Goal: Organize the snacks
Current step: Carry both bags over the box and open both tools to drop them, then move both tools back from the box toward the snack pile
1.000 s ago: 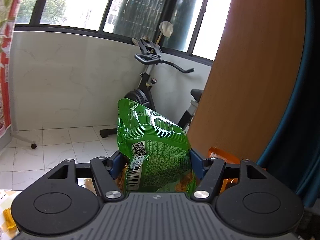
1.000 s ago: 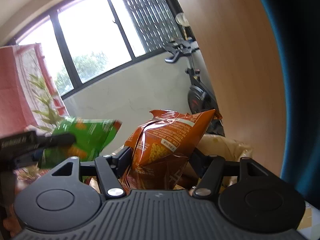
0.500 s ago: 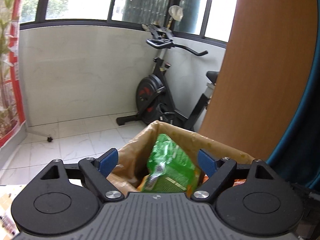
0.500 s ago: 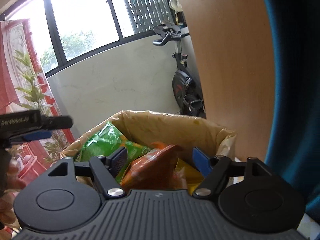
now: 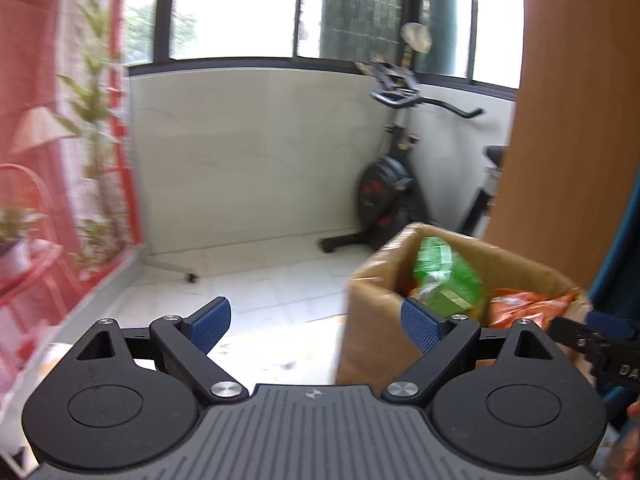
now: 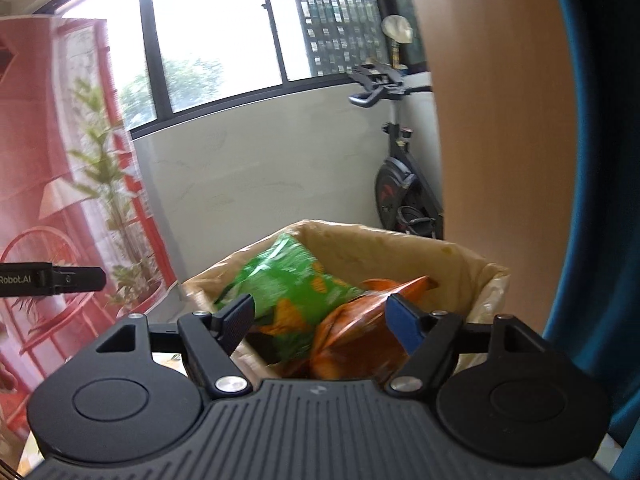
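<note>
A green snack bag (image 5: pixel 444 280) and an orange snack bag (image 5: pixel 528 306) lie inside a brown paper-lined box (image 5: pixel 372 320) at the right of the left wrist view. My left gripper (image 5: pixel 316 324) is open and empty, to the left of the box. In the right wrist view the green bag (image 6: pixel 288 280) and the orange bag (image 6: pixel 360 336) sit in the box (image 6: pixel 472 264). My right gripper (image 6: pixel 320 320) is open and empty just above them.
An exercise bike (image 5: pixel 396 200) stands behind the box by a white wall. A wooden panel (image 6: pixel 500 120) and a blue curtain (image 6: pixel 600 200) are on the right. A red printed backdrop with plants (image 5: pixel 48 160) is on the left.
Both grippers let go of their bags, which dropped into the box. The left gripper has pulled back and swung left; the right gripper has risen slightly.
</note>
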### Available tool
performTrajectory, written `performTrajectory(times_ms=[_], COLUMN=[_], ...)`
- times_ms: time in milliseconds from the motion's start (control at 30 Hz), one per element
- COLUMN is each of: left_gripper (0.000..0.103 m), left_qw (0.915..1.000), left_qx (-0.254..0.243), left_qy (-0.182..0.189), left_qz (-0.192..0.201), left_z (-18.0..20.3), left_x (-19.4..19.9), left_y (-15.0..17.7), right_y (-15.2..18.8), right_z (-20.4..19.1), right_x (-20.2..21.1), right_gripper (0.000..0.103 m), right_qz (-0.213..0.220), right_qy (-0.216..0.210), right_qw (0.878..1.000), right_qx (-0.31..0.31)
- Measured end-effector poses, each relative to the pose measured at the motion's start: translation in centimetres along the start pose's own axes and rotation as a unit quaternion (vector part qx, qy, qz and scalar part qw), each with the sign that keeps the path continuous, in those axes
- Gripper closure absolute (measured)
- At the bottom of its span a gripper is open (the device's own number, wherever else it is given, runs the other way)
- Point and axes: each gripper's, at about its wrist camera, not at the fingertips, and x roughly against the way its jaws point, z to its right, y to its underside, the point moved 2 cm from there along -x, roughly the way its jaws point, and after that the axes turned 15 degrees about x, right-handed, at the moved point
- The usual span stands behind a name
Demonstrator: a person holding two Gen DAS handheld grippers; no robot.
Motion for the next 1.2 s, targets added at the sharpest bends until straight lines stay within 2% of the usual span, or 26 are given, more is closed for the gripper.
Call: performTrajectory(times_ms=[167, 333, 533, 733, 933, 1100, 1200], left_gripper=[0.007, 0.007, 0.007, 0.007, 0.007, 0.008, 0.008], left_qw=[0.9985, 0.9954, 0.9902, 0.9808, 0.9830, 0.9808, 0.9792], left_qx=[-0.013, 0.002, 0.014, 0.002, 0.040, 0.067, 0.089], left_qy=[-0.049, -0.090, -0.135, -0.193, -0.179, -0.183, -0.182], left_qz=[0.022, 0.033, 0.034, 0.029, 0.000, -0.010, -0.016], left_z=[-3.5, -8.1, -13.8, -18.0, -22.2, -24.1, -25.2], left_x=[2.0, 3.4, 4.1, 2.7, 0.3, -1.6, -2.3], left_y=[-0.1, -0.4, -0.2, 0.8, 2.1, 3.3, 3.8], right_y=[0.4, 1.2, 2.5, 4.8, 7.4, 10.2, 11.4], right_z=[-3.2, -6.5, -10.0, -13.9, -19.0, -23.3, -25.3], right_x=[0.4, -0.3, -2.6, -6.1, -11.5, -16.2, -18.9], right_gripper=[0.023, 0.021, 0.020, 0.021, 0.025, 0.029, 0.030], right_qz=[0.016, 0.018, 0.003, -0.019, -0.054, -0.089, -0.113], right_qy=[-0.035, -0.079, -0.118, -0.163, -0.221, -0.280, -0.294], right_qw=[0.999, 0.996, 0.991, 0.982, 0.962, 0.936, 0.924], right_qx=[0.024, 0.045, 0.058, 0.093, 0.153, 0.193, 0.215])
